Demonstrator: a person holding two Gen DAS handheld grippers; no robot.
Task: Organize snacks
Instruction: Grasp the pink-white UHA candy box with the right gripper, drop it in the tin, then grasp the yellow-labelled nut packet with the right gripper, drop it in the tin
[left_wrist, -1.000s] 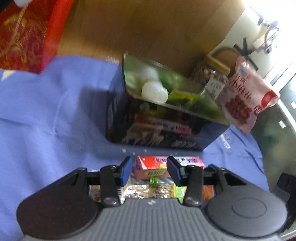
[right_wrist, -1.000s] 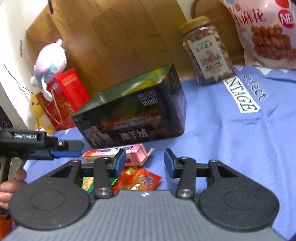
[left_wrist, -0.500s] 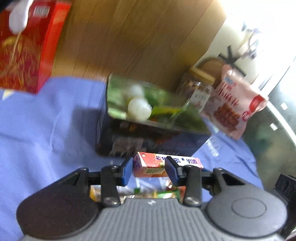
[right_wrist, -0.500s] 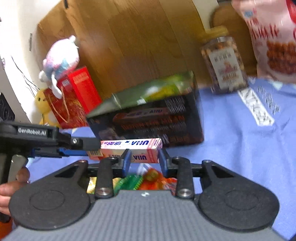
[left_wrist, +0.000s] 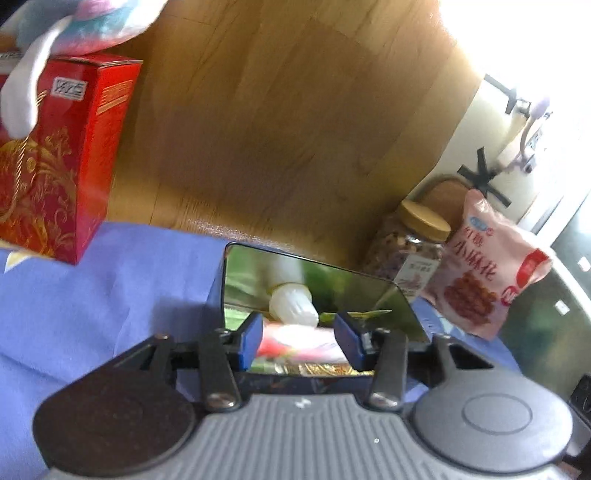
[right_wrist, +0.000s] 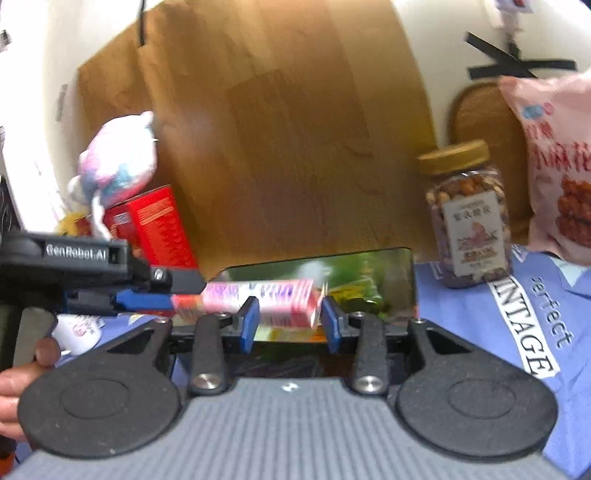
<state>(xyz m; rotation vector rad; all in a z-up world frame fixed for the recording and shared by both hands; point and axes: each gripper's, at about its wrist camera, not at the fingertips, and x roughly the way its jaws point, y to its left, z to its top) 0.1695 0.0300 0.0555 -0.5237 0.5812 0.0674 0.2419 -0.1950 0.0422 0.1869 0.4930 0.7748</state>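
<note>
Tin (left_wrist: 388, 295): white candy (left_wrist: 293, 304), green packets | both grippers (right_wrist: 290, 314) pinching pink box (right_wrist: 258, 299), jaws just reopening slightly

The open top of the dark tin (right_wrist: 402, 284) was partly barred by the pink carton (right_wrist: 266, 301) held across it, with free room left only at its far right corner. Bare blue cloth (left_wrist: 92, 302) lay open to the left of the tin. To the right, passage was blocked by the nut jar (right_wrist: 469, 218) and the pink snack bag (right_wrist: 554, 166); at far left, by the red box (left_wrist: 62, 155).
</note>
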